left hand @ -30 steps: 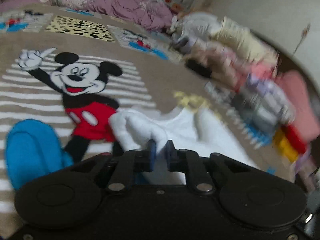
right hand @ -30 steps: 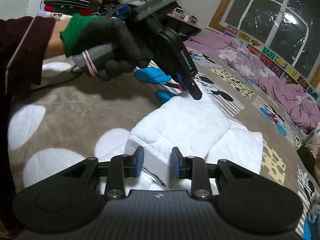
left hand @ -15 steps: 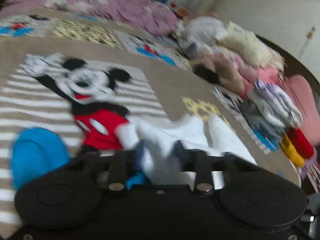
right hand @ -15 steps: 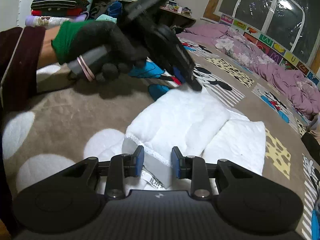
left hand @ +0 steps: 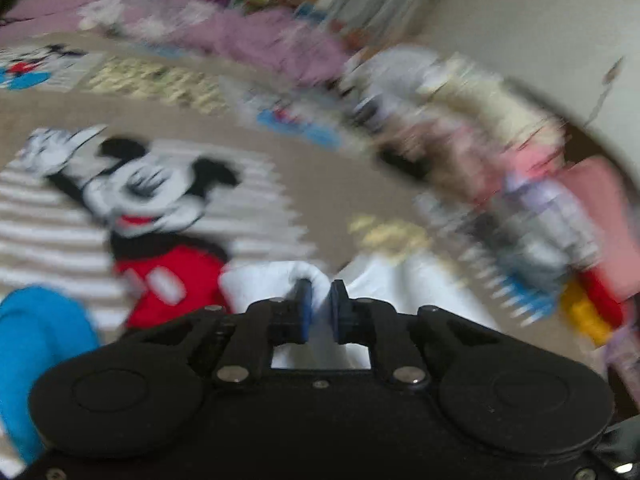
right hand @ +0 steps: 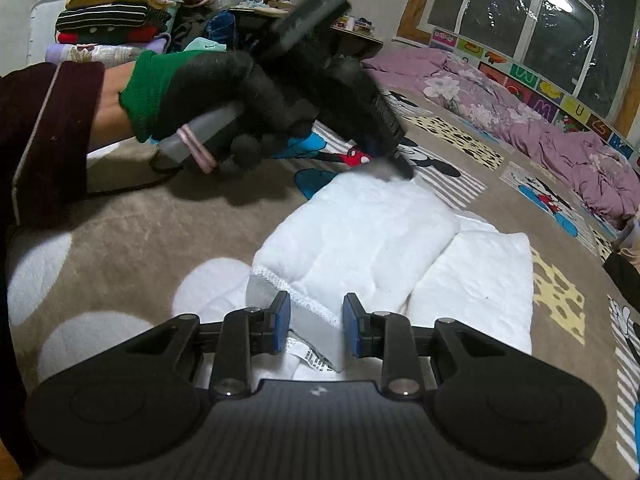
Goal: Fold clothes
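White quilted cloth filled the space ahead of both our tongs: the white garment (right hand: 372, 240), partly folded, lay on the cartoon-mouse blanket (right hand: 132, 216) covering the bed. Our left tongs (left hand: 319, 302) were closed on a bunched corner of it, the blue pads pinching fabric at the garment's far end as seen from our right tongs (right hand: 316, 316). From the right wrist camera, our gloved left hand (right hand: 224, 92) tilted that tool down onto the corner. Our right tongs stood open, their pads on either side of the stitched hem at the near end, with the care label (right hand: 316, 358) just below them; whether the pads touched the cloth we could not tell.

Heavy blur in the left wrist view suggested that tool was moving fast. We judged the fold to be under way, the upper layer doubled over a second padded panel to the right of our right tongs. The risk, as we read it, was uneven: only one corner was gripped, so a pull from the left could drag the whole thick bundle across the blanket, or undo the layer beneath, since the near hem was not held. The padded cloth also looked bulky enough to slip from a small pinch. Stacked folded clothes (right hand: 108, 20) sat well beyond, behind the left hand.
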